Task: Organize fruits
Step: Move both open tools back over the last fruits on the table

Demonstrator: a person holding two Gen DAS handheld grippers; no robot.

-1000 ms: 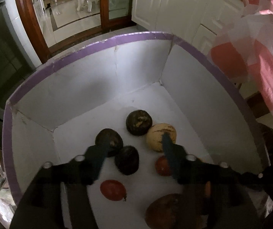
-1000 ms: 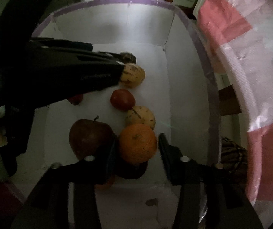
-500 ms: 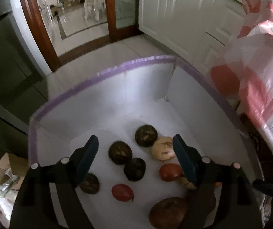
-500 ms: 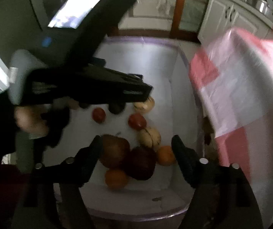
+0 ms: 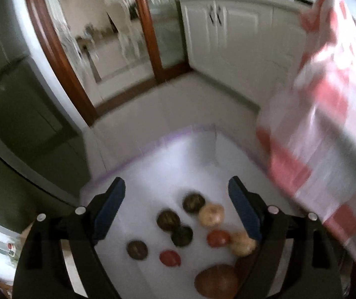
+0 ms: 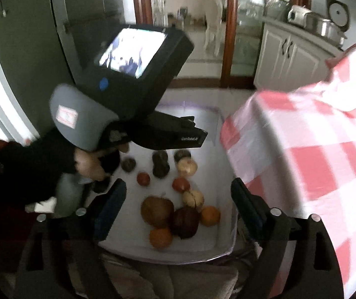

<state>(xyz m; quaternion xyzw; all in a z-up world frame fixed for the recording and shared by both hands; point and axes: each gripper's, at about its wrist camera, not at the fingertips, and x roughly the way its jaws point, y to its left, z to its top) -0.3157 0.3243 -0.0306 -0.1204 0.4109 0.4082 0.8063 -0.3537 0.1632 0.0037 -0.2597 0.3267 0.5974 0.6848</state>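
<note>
Your left gripper (image 5: 175, 209) is spread wide and holds nothing. Its jaws have just been opening. Your right gripper (image 6: 178, 209) is spread wide too, its jaws have just been opening, and nothing is between them. Both hang above the white box (image 6: 218, 134) with the purple rim.

All the fruits lie on the box floor. The right view shows the near end: two oranges (image 6: 160, 238), a dark red apple (image 6: 185, 221) and a brown apple (image 6: 156, 210), close together. The left view cuts most of that off. It shows the far part better: four dark round fruits (image 5: 168, 219), two pale ones (image 5: 211, 214) and two small red ones (image 5: 218, 238).

Only the right view shows your left hand (image 6: 88, 164) on its handle, with the lit screen (image 6: 133, 52) on top. That tool hides the far left part of the box.

A red and white checked cloth (image 6: 310, 154) hangs just right of the box. White cupboards (image 5: 218, 35) stand far behind.
</note>
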